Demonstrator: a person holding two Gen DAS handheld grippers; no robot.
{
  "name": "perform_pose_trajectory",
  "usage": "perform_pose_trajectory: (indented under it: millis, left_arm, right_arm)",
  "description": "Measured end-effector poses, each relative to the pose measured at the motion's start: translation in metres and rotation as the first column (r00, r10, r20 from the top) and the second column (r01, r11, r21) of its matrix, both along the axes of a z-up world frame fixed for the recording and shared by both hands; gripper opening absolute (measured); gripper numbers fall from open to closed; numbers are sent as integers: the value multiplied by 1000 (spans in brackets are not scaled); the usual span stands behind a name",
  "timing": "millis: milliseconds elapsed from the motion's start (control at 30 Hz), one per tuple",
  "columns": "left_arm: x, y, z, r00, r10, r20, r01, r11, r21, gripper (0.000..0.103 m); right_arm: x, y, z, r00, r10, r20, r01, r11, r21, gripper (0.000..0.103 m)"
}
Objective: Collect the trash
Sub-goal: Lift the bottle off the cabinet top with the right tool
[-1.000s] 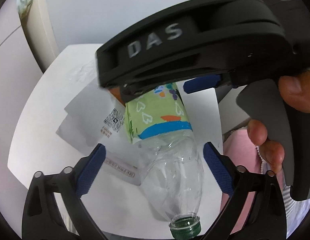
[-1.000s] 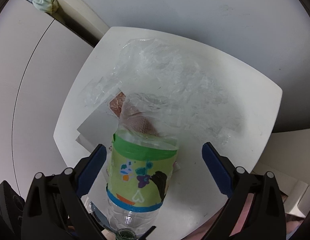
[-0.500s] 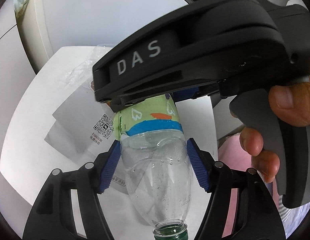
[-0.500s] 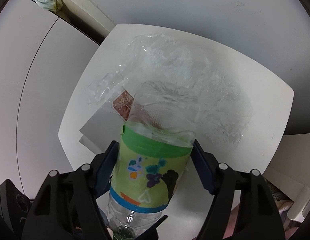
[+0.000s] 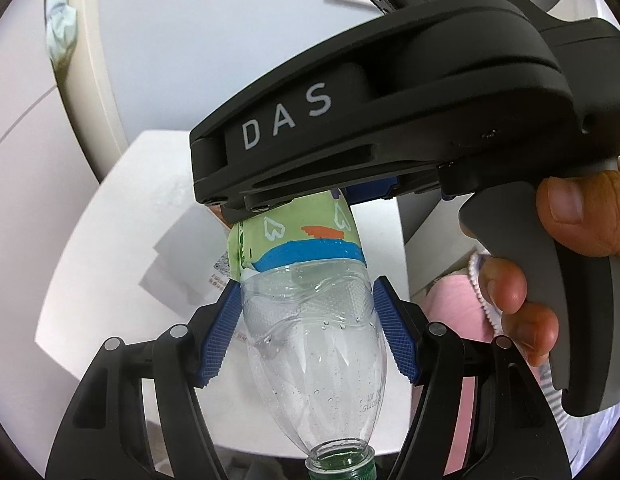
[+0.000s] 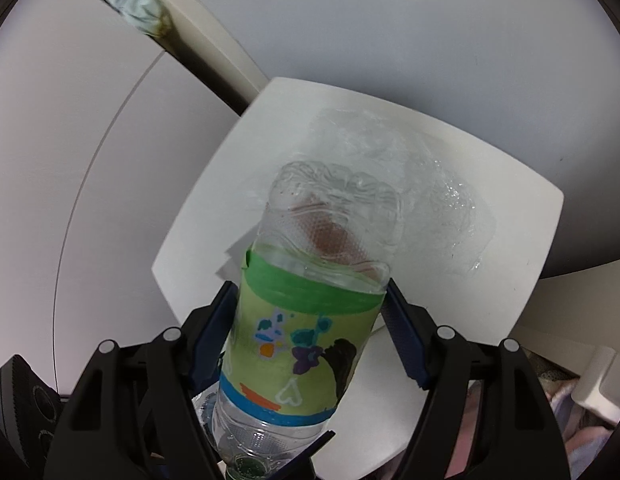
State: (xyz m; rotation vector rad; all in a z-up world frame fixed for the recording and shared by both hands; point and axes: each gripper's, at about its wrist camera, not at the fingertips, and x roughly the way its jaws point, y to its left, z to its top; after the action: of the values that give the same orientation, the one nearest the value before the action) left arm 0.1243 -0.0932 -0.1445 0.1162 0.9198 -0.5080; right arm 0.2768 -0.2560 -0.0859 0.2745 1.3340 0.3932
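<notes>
Up it came! Since the earlier frames the plastic bottle (image 5: 313, 344) had left the white tabletop (image 5: 122, 248), and both grippers had just been closing, with the bottle between their fingers. The left gripper (image 5: 308, 332) pinched the clear ribbed shoulder just below the label, its blue ridged pads (image 5: 216, 336) pressed against the dented plastic on either side. The right gripper (image 6: 310, 336) clamped the labelled middle of the same bottle, fingers tight on the paper wrap. So two grips, one bottle, held clear above the tabletop.

The long axis ran along the left gripper's line of sight: the green-ringed, uncapped neck (image 5: 339, 458) pointed back toward that camera at the bottom edge, while the bumpy base (image 6: 333, 192) pointed away, down toward the tabletop in the right wrist view. The body was thin transparent plastic, crumpled at the shoulder and beaded with droplets inside. The label (image 6: 298, 352) was pale green with a darker green band at the base end, a blue band at the neck end, and small white hearts and colourful doodles between.

Below, a crinkled clear plastic sheet (image 6: 441, 200) lay on the square, round-cornered tabletop, along with flat white paper (image 5: 182, 264) bearing a printed code. A person's hand (image 5: 549, 248) wrapped the grey handle of the right gripper.
</notes>
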Motion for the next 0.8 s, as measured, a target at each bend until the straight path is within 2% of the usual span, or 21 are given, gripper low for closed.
perform_pose_trajectory:
  millis: [367, 667, 800]
  left_arm:
    - [-49, 26, 28, 997, 36, 63, -36, 999, 0, 64]
    - [-85, 71, 43, 990, 104, 97, -104, 995, -6, 64]
    - [-103, 94, 48, 983, 146, 110, -146, 989, -9, 64]
  right_arm:
    - [-39, 23, 40, 997, 54, 61, -54, 999, 3, 69]
    - [-70, 63, 62, 987, 122, 106, -124, 992, 8, 69]
    - [-84, 94, 69, 979, 163, 119, -164, 986, 6, 69]
